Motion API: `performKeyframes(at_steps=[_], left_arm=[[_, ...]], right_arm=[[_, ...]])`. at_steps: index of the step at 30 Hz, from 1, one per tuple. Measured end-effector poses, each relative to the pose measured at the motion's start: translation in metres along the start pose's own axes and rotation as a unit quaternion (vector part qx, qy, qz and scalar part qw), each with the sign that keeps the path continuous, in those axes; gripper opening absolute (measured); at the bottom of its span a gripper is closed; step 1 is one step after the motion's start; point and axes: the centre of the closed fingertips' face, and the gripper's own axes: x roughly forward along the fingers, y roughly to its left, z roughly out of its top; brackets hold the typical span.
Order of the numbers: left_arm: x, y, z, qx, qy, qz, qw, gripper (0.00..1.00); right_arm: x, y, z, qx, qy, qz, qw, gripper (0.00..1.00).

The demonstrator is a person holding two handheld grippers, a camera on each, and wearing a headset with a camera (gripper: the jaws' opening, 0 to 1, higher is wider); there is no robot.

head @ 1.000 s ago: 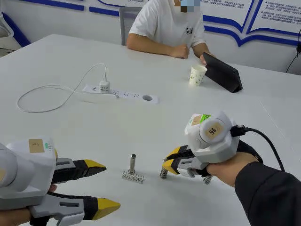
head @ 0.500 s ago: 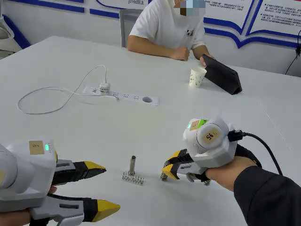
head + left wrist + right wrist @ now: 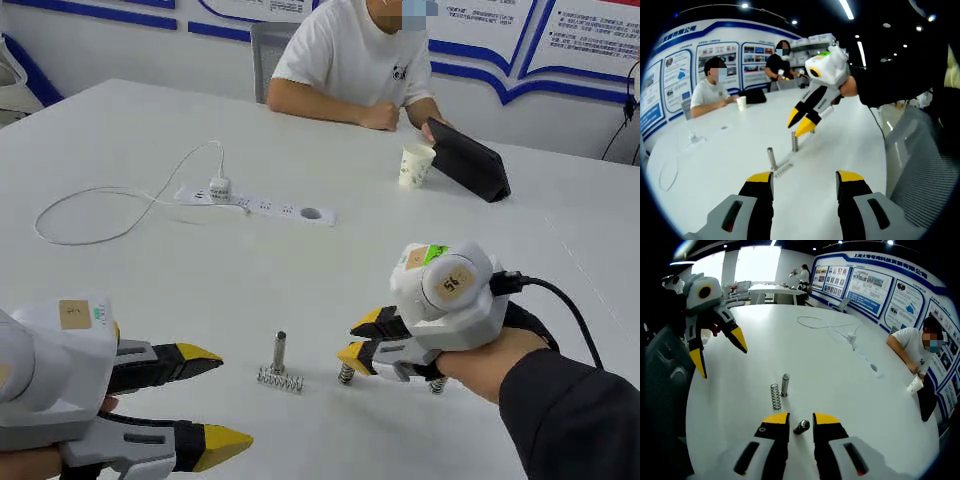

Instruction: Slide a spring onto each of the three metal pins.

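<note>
A bare pin [image 3: 279, 352] — a short, smooth steel cylinder — stands upright on the glossy white table [image 3: 150, 290]. A loose spring [image 3: 281, 379], a small wire coil, lies on its side just beside the pin's foot. To the right a second pin [image 3: 346, 373] stands with a coil wound round its shaft. It sits just under the yellow, wedge-shaped tips of the right gripper [image 3: 360, 340], whose jaws are a little apart and grip nothing. A third coil-wrapped pin [image 3: 436, 384] peeks out beneath the hand holding that gripper. The left gripper [image 3: 212, 395] hangs to the left of the bare pin, jaws spread wide — apart from pin and spring alike. Farther back lie a flat white power strip [image 3: 260, 201] and a paper cup [image 3: 418, 165].
</note>
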Motion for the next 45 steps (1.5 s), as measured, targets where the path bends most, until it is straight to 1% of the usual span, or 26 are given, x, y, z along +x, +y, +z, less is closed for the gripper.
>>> performKeyframes(at_steps=[3,7,15,21,27,31,36,41,45], left_arm=[[0.000,0.000,0.001,0.001,0.000,0.000,1.0000,0.51],[0.000,0.001,0.001,0.001,0.000,0.000,1.0000,0.51],[-0.001,0.002,-0.001,-0.001,0.000,0.002,1.0000,0.51],[-0.001,0.003,-0.002,-0.003,0.000,0.002,1.0000,0.51],[-0.001,0.003,-0.004,-0.004,0.003,0.002,1.0000,0.51],[-0.002,0.004,-0.005,-0.005,0.004,0.003,1.0000,0.50],[-0.002,0.005,-0.006,-0.006,0.004,0.004,1.0000,0.50],[-0.003,0.005,-0.007,-0.007,0.005,0.004,1.0000,0.50],[-0.004,0.005,-0.007,-0.007,0.005,0.005,1.0000,0.50]], right_arm=[[0.000,0.004,0.008,-0.005,-0.008,0.003,1.0000,0.19],[0.004,0.011,0.013,-0.010,-0.011,0.011,0.9998,0.19],[0.024,0.035,0.008,-0.013,0.009,0.043,0.9989,0.19],[0.039,0.047,0.001,-0.011,0.026,0.055,0.9981,0.19],[0.051,0.049,-0.003,-0.007,0.038,0.056,0.9977,0.18],[0.058,0.048,-0.010,-0.001,0.051,0.061,0.9968,0.18],[0.062,0.048,-0.015,-0.001,0.060,0.065,0.9961,0.16],[0.064,0.049,-0.015,-0.005,0.063,0.067,0.9958,0.16],[0.067,0.050,-0.017,-0.006,0.070,0.069,0.9951,0.15]])
